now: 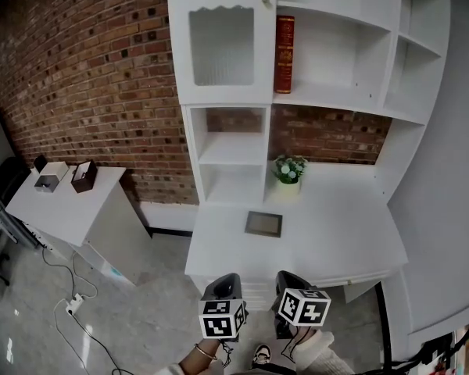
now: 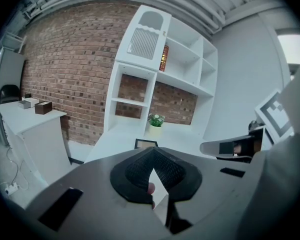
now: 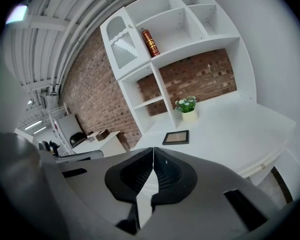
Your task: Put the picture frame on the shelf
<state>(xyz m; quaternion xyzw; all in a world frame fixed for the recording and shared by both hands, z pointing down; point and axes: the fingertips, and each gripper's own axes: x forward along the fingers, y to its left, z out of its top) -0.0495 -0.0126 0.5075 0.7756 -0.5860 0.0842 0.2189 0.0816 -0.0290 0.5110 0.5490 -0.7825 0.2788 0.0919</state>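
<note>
head view shows dark-rimmed picture frame (image 1: pixel 263 223) lying flat on white desk (image 1: pixel 352 241).

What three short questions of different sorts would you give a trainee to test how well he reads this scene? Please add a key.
1. True or false: the picture frame stands upright on a shelf.
2. Choose one: what stands on the desk just beyond the frame? A) a lamp B) a potted plant C) a mug
3. Fill the gap: the jaws of the left gripper and of the right gripper are both ____, with nothing between them.

Key
1. False: it lies flat on the desk.
2. B
3. shut
</note>
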